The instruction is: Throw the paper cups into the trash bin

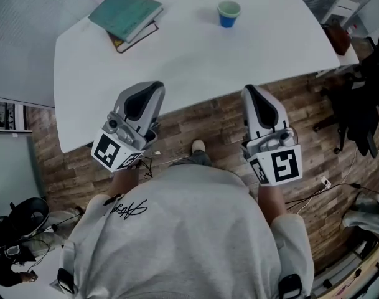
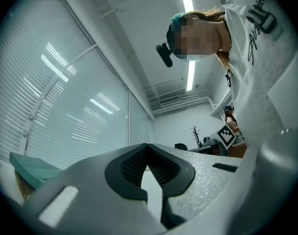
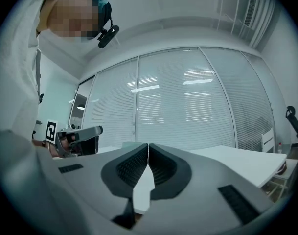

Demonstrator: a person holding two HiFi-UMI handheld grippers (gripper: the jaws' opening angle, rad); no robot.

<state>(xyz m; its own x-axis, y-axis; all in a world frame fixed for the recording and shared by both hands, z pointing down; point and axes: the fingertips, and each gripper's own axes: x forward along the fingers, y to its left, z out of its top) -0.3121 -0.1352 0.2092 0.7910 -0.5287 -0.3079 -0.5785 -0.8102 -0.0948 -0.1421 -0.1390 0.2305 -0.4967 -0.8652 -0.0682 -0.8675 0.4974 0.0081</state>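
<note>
Blue paper cup (image 1: 228,13), books (image 1: 127,16) on table (image 1: 195,61) | left gripper (image 1: 150,87), right gripper (image 1: 249,90): jaws pressed together

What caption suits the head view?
Left gripper and right gripper, empty, face a white table with a blue paper cup.

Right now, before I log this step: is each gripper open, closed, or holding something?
Grey left gripper: closed, holding nothing.
Grey right gripper: closed, holding nothing.

This is an office. Slatted blinds (image 3: 188,106) cover its glass walls (image 2: 65,106); a white tabletop (image 1: 189,55) stands on wood-plank floor (image 1: 214,120).
</note>
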